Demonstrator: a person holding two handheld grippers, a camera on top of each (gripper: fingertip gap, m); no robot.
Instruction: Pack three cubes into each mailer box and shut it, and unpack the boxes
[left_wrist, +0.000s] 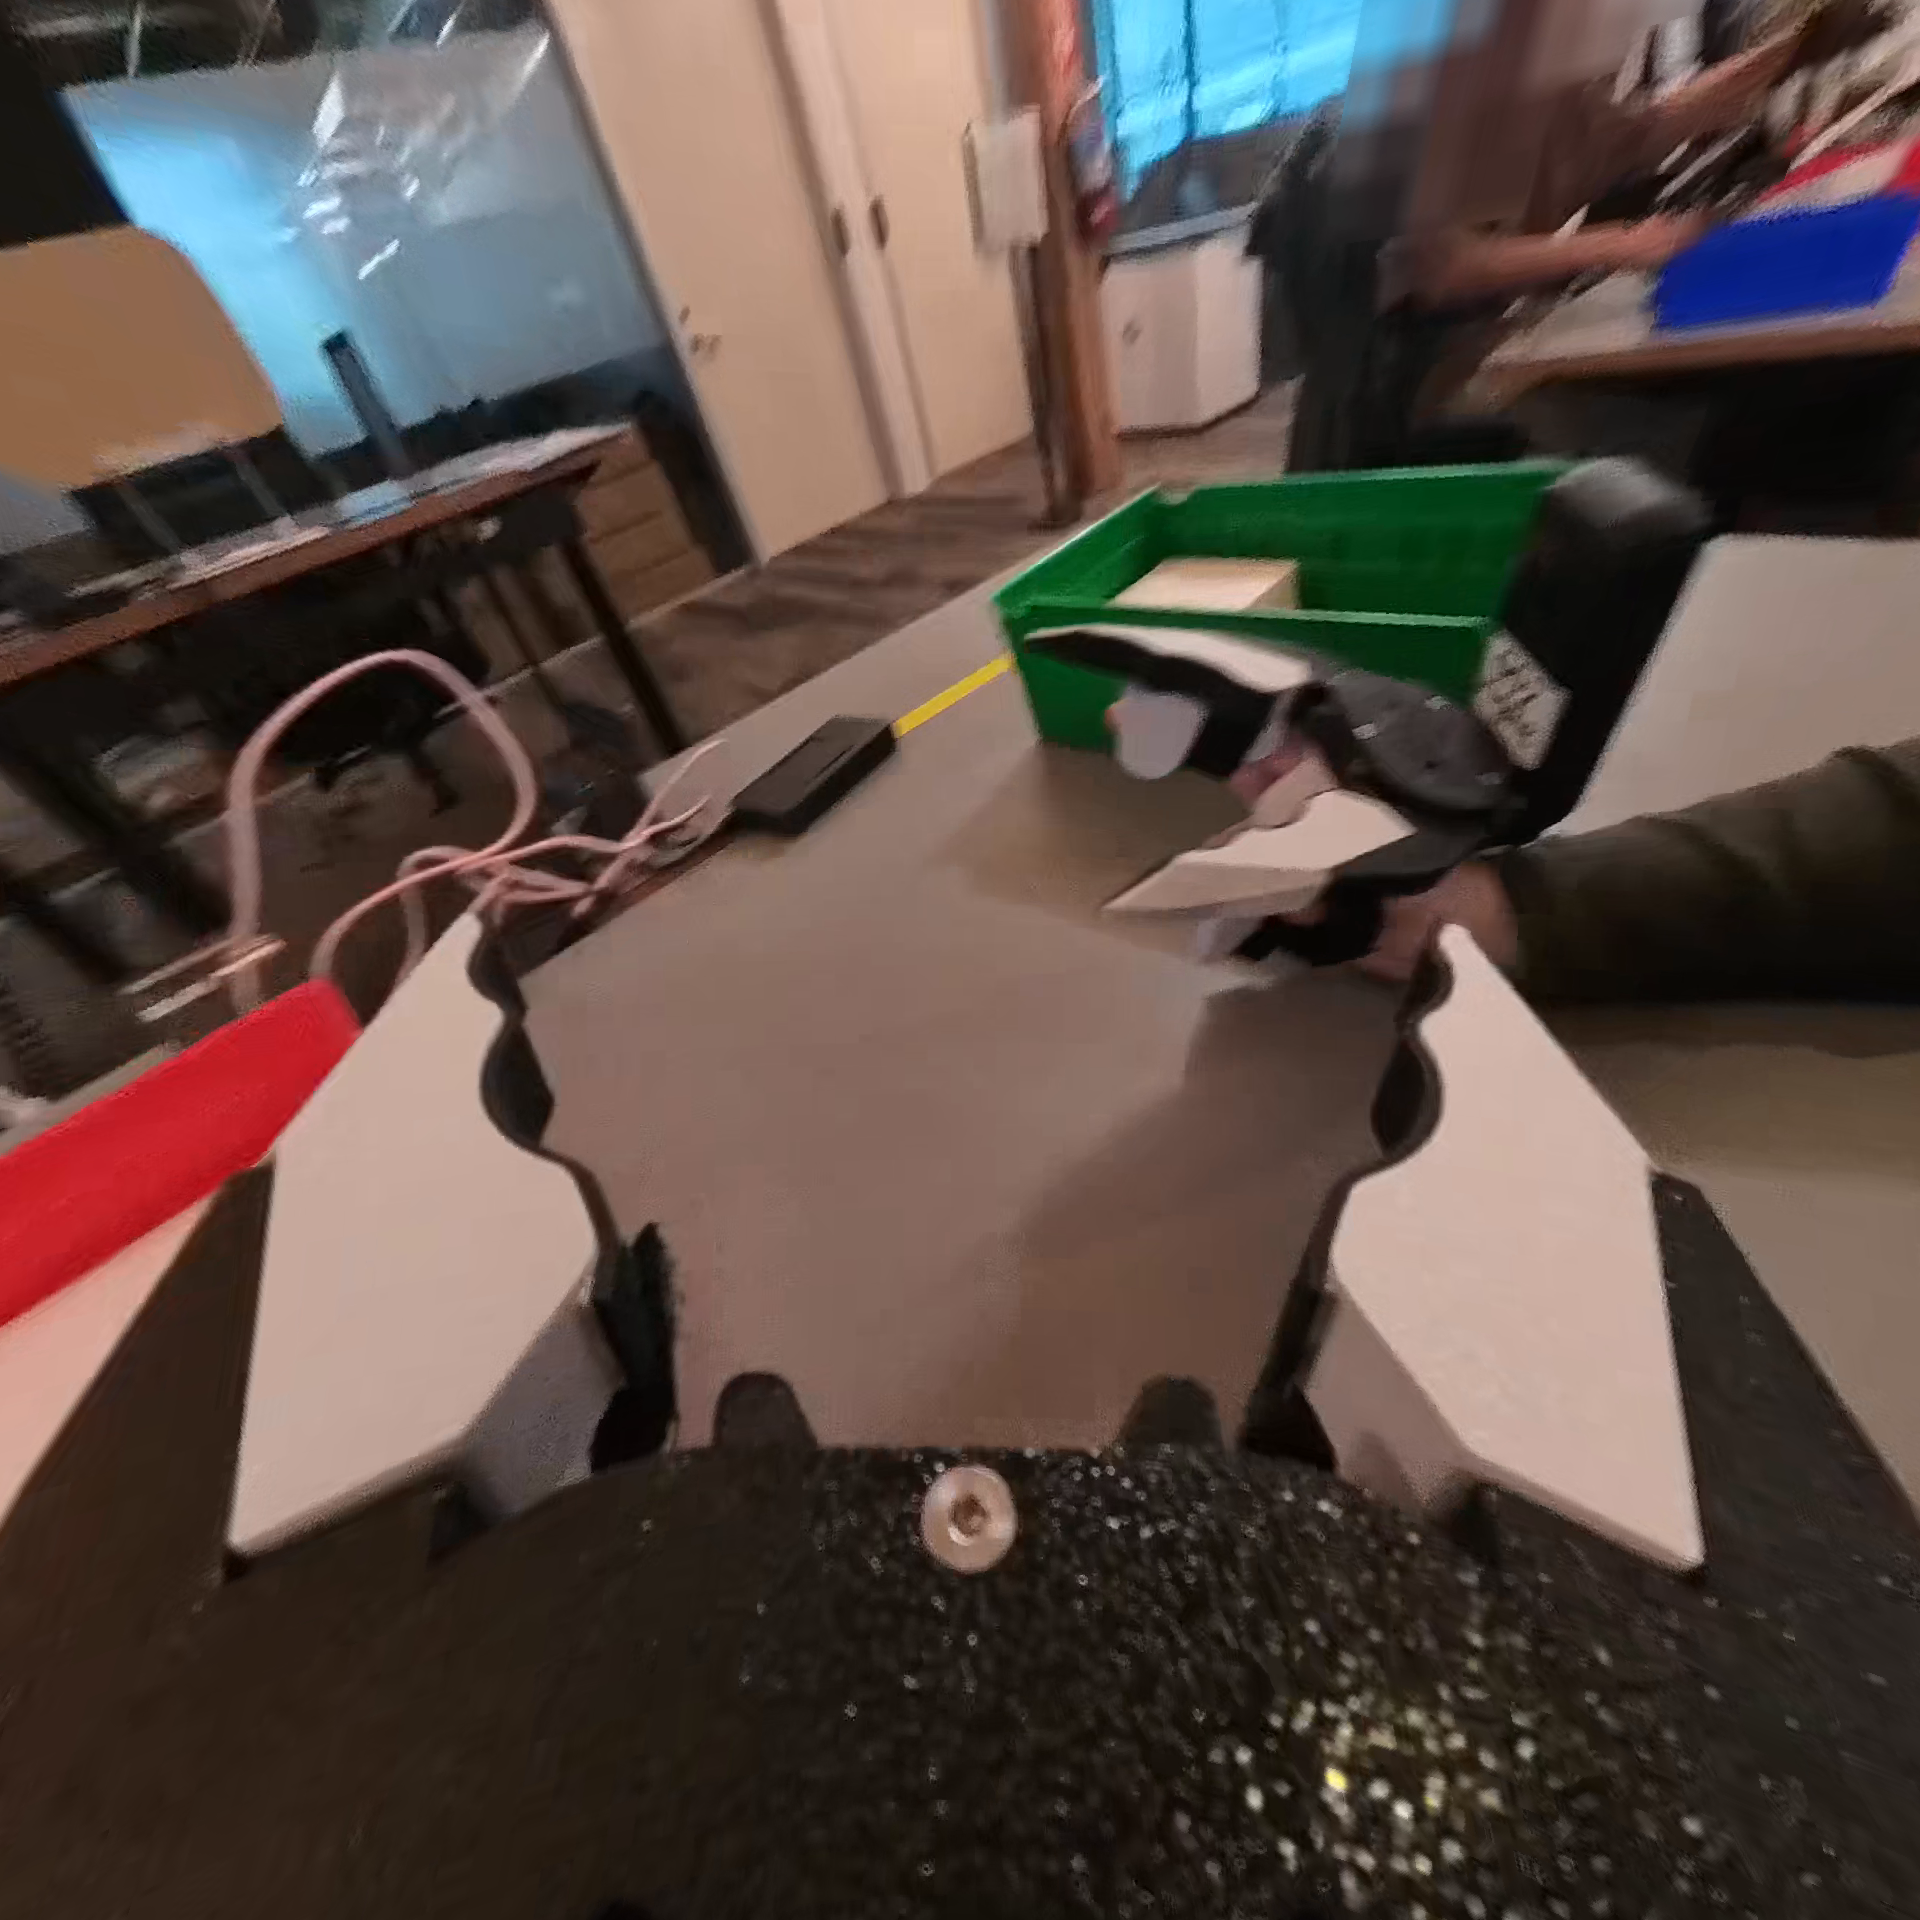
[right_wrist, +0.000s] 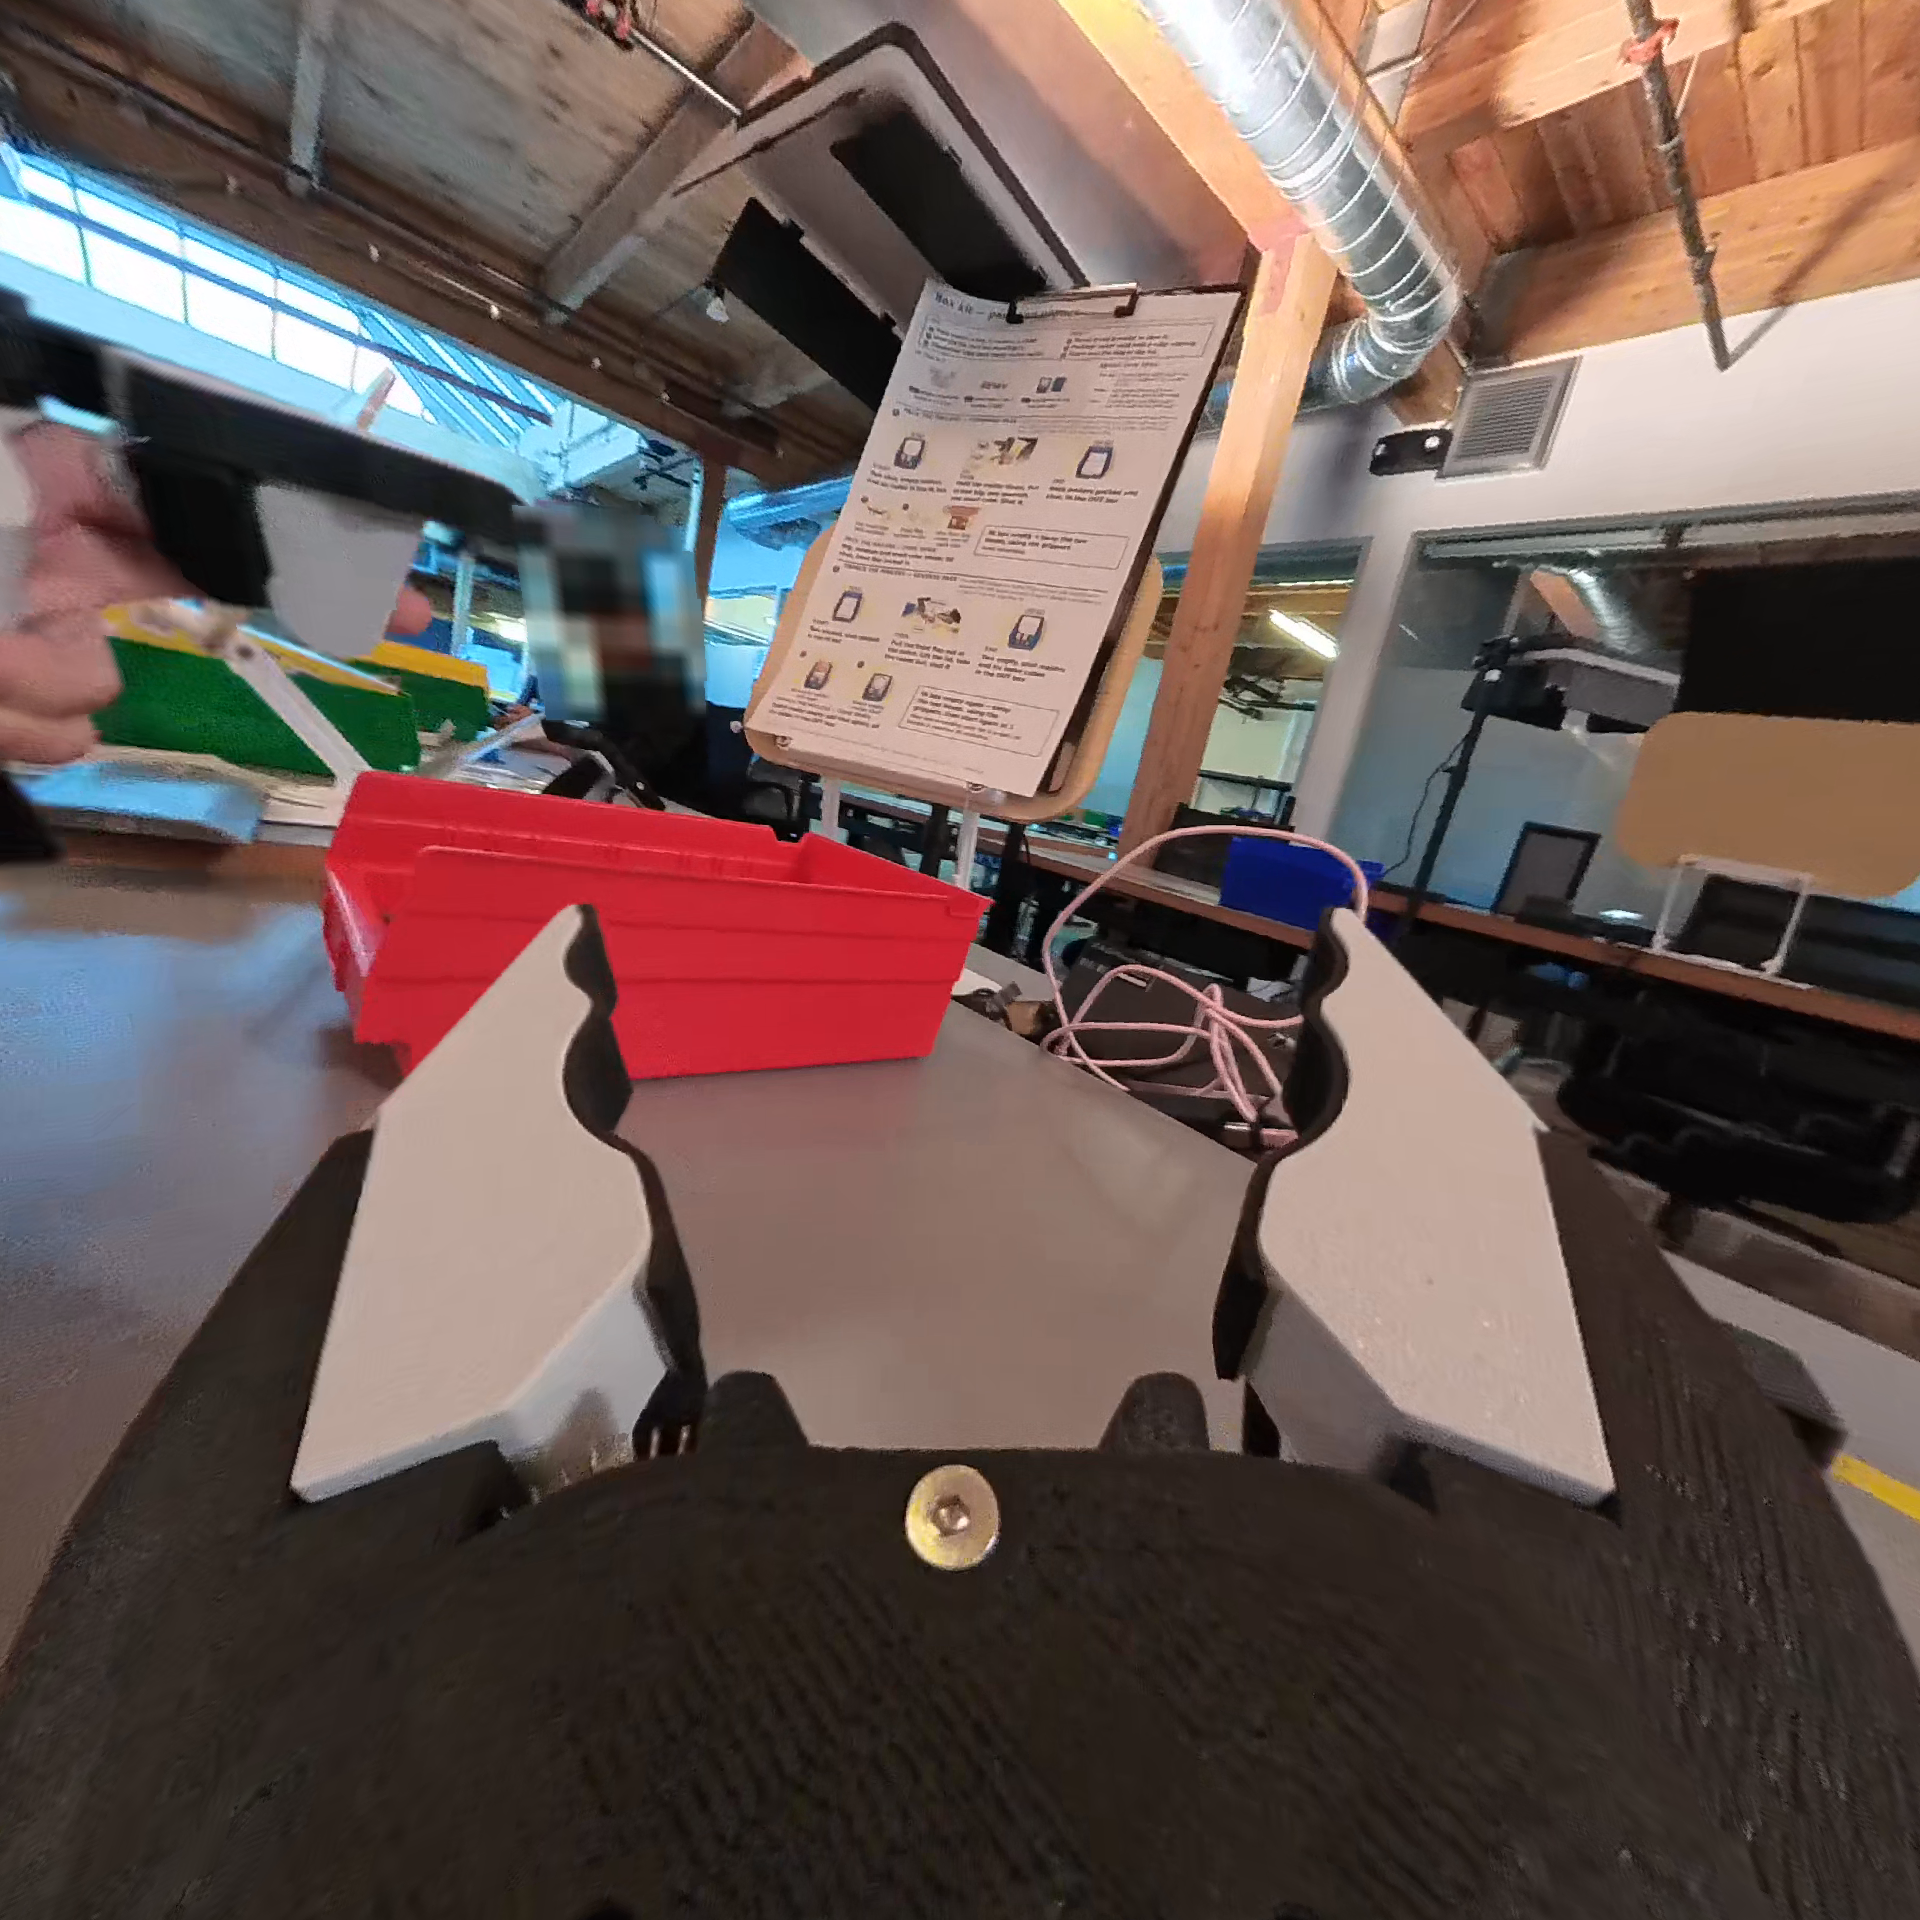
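Note:
My left gripper (left_wrist: 966, 940) hangs over the bare grey table (left_wrist: 883, 1039), wide open with nothing between its white fingers. My right gripper (right_wrist: 956, 925) is also open and empty, low over the table just in front of a red bin (right_wrist: 665, 956). In the left wrist view it shows at the right (left_wrist: 1164, 810), held by a hand in a dark sleeve, in front of a green bin (left_wrist: 1351, 623). A pale cardboard box (left_wrist: 1216, 587) lies in the green bin. The red bin's inside is hidden. No cubes are visible.
A black device (left_wrist: 821, 769) and pink cables (left_wrist: 468, 862) lie at the table's far edge. A clipboard with an instruction sheet (right_wrist: 997, 540) stands behind the red bin. A person (left_wrist: 1371, 260) stands at a table in the background.

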